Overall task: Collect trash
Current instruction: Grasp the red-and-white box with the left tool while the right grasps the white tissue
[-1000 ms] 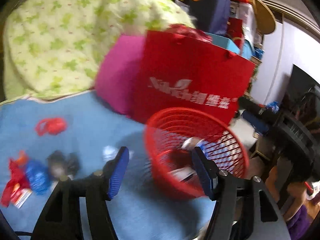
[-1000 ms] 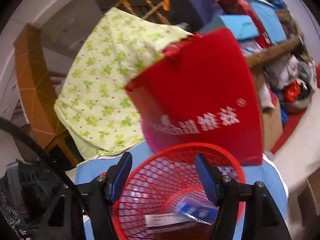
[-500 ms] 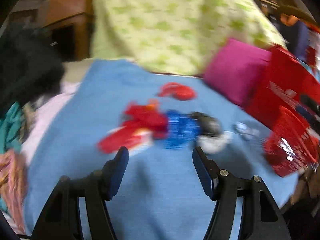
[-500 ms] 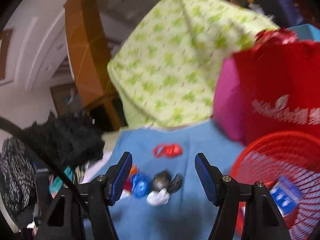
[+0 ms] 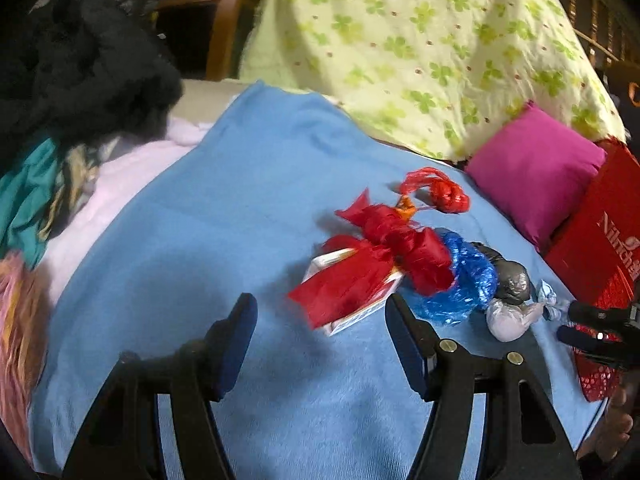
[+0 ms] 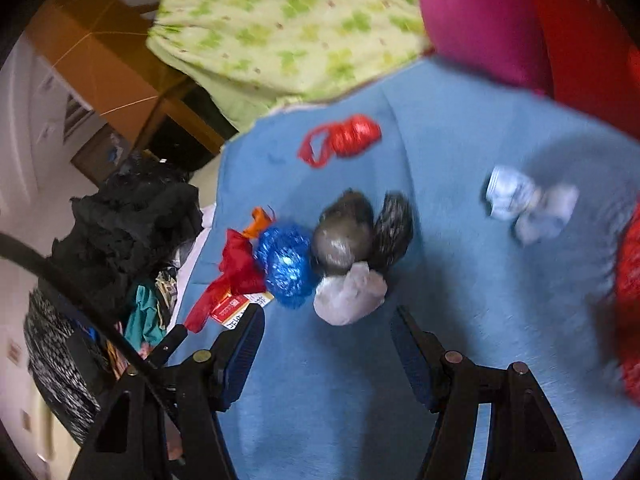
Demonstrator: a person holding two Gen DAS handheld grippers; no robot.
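Trash lies in a heap on a blue blanket (image 5: pixel 192 240). A red plastic bag (image 5: pixel 376 256) is draped over a small red and white box (image 5: pixel 360 312). Beside it sit a blue crinkled bag (image 5: pixel 460 280), a dark grey bag (image 5: pixel 508 276) and a white wad (image 5: pixel 508 320). A knotted red bag (image 5: pixel 444 196) lies farther back. My left gripper (image 5: pixel 320 340) is open just short of the box. My right gripper (image 6: pixel 326 344) is open just short of the white wad (image 6: pixel 350 292); a pale wrapper (image 6: pixel 528 204) lies to the right. The red mesh basket (image 6: pixel 628 280) shows at the right edge.
A green-patterned quilt (image 5: pixel 420 40) and a magenta cushion (image 5: pixel 536 168) stand behind the trash. A red paper bag (image 5: pixel 600 240) is at the right. Dark clothing (image 5: pixel 80 72) is piled at the left. The other gripper (image 5: pixel 600 336) and a hand enter at the right edge.
Both grippers have swung left and down, away from the red basket, to the heap of trash on the blanket. Their jaws keep about the same width.
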